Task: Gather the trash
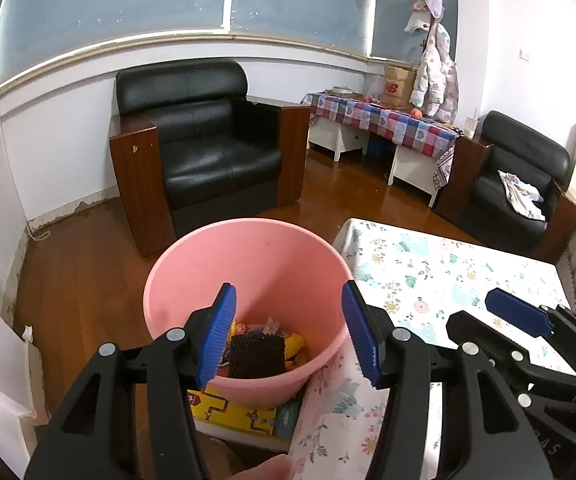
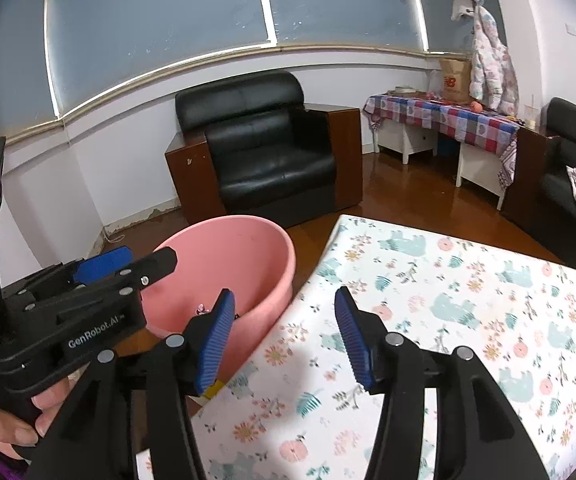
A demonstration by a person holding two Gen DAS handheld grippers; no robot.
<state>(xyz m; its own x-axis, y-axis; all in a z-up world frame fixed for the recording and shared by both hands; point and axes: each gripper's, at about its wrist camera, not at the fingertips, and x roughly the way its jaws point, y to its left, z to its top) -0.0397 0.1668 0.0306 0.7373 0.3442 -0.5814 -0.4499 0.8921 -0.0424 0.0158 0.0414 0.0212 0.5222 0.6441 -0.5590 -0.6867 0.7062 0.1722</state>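
Pink plastic bin (image 1: 247, 280) sits dead ahead of the left gripper (image 1: 288, 336), its mouth right under the spread blue fingers (image 1: 217, 336), and down at the bottom lies the collected trash (image 1: 259, 346): crumpled bright wrappers and a dark ribbed block. Both fingers of that gripper are wide apart with nothing between them, so it is released and empty.

Over to the right gripper (image 2: 283, 334), also spread and empty, hovering over the near-left corner of the bench (image 2: 448, 300) with its floral cloth. No loose trash shows on the cloth in either view (though the near edge is hidden behind the gripper bodies, so I cannot rule it out).

The relation that matters: the bin stands just beside the bench's left edge, on a yellow patterned box (image 1: 239, 416), to the left of the right gripper and directly below the left one. The left is clearly the nearer hand to the bin. My read is that collecting is nearly or fully done; any further piece would travel leftward off the bench into that opening.
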